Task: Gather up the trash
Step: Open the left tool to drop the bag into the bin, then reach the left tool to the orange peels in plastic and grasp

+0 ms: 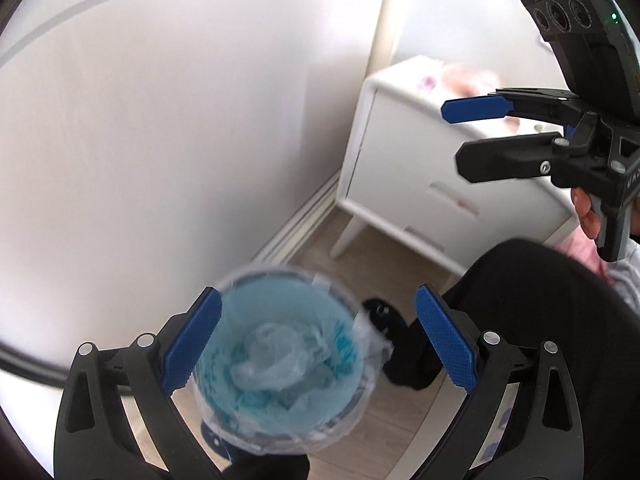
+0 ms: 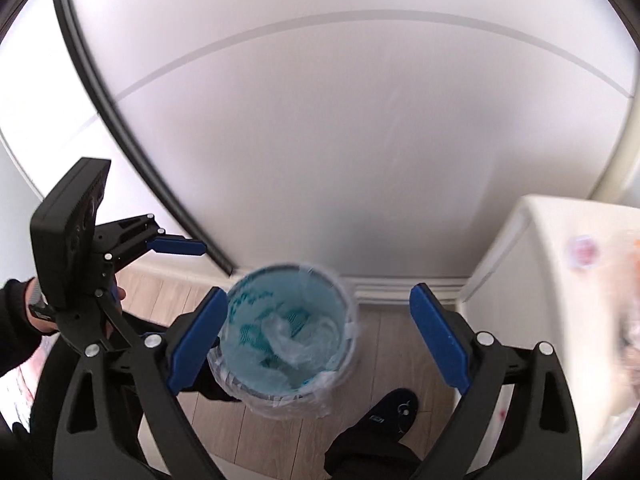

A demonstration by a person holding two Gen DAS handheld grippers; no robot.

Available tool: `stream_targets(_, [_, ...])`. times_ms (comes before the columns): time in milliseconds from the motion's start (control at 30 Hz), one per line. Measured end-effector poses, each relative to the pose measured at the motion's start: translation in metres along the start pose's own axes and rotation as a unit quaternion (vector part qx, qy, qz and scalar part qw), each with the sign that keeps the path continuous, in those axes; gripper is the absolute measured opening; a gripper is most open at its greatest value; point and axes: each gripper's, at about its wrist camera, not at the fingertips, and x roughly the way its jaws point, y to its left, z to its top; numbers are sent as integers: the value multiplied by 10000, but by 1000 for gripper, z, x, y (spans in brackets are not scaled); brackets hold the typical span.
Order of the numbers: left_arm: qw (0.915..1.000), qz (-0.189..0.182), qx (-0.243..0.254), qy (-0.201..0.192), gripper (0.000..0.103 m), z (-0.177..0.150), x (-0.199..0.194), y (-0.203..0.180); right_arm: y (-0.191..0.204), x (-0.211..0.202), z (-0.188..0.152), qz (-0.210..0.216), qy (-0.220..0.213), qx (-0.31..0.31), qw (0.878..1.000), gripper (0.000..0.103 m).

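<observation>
From the left wrist view, the lined bin (image 1: 280, 360) is seen on the floor, crumpled plastic (image 1: 280, 360) lying inside it. The left gripper (image 1: 316, 344) is held above the bin, jaws wide and empty, apparently after a drop.

From the right wrist view, the right gripper (image 2: 320, 344) is likewise held above the bin, jaws spread, nothing gripped.

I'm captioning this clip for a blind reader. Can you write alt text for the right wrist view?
The open, empty right gripper hangs above a blue waste bin lined with clear plastic, crumpled plastic lying inside. The bin stands on a wood floor by a white wall; the left gripper, also open, is at left, a white cabinet at right.
</observation>
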Motion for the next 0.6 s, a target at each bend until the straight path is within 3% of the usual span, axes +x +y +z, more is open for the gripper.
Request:
stream_targets(200, [9990,-241,268,-250,95,40,-15,-26,-30,-56,-3,-393,-339,68,9986,89])
stream_targets(600, [9911,-699,1030,-467,95,108,-18,-99,-105,-139,-29,-1059,-583,467,9916,89])
